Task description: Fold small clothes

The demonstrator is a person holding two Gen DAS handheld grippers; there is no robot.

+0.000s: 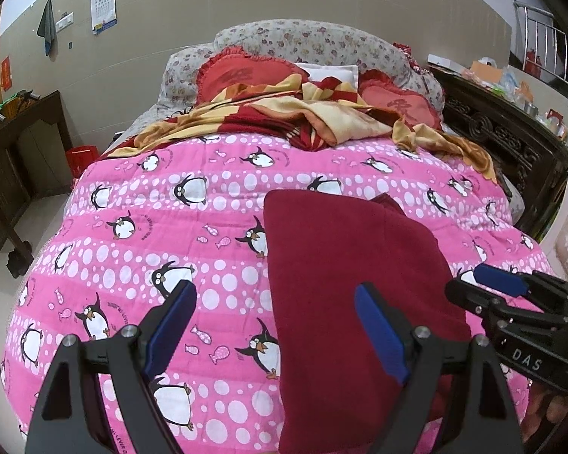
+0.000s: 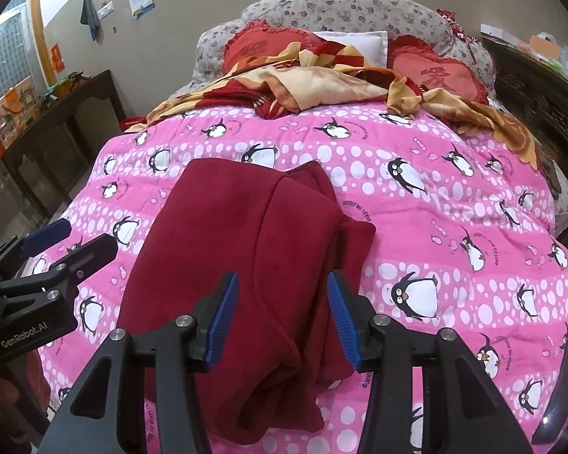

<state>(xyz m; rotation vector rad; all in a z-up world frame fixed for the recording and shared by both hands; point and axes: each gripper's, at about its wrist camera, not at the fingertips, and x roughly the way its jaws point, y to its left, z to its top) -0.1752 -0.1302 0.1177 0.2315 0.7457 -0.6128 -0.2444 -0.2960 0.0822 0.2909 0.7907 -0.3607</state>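
Note:
A dark red garment lies folded lengthwise on the pink penguin quilt, its long side running away from me. My left gripper stands wide open above the garment's left edge, one finger over the quilt and one over the cloth, with nothing held. My right gripper hovers over the near half of the garment, its jaws partly apart and its blue pads clear of the cloth. Each gripper shows in the other's view: the right gripper at the garment's right side, the left gripper at its left.
A crumpled red and yellow blanket and heart cushions lie at the head of the bed against a floral headboard. A dark wooden table stands left and carved dark furniture right. A red bin sits on the floor.

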